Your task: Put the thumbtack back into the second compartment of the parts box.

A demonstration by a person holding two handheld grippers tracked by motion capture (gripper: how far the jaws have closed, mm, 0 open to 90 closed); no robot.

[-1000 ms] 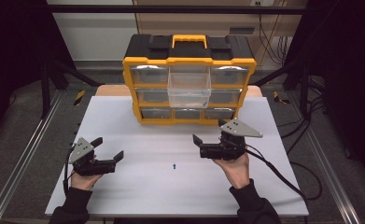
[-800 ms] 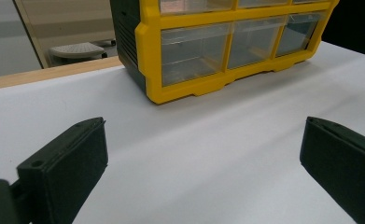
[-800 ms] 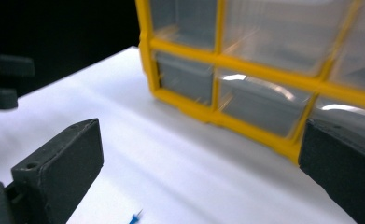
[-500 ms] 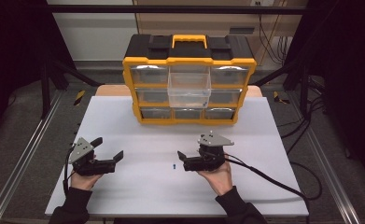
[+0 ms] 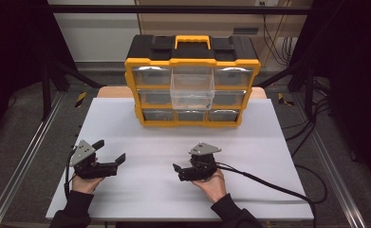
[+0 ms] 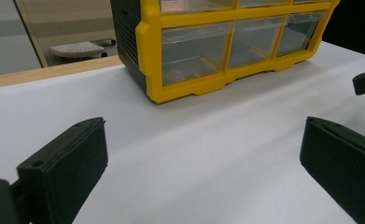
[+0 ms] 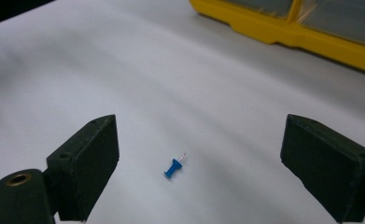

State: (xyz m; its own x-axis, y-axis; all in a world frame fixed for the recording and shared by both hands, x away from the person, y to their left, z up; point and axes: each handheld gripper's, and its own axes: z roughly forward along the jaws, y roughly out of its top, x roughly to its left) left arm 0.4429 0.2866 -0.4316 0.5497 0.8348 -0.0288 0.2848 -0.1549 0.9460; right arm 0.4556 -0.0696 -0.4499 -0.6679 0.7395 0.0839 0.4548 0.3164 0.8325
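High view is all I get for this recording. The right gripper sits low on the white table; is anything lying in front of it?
Observer: Yes. The right gripper view shows a small blue push pin on the table, between the right gripper's open jaws and untouched.
Operator: How does the pin lie?
Observer: On its side, with the metal tip pointing away from the camera and up to the right.
Operator: And the left gripper?
Observer: The left gripper is open over bare table. Its view looks at the lower corner of the yellow drawer organizer, whose bottom-row drawers are shut.
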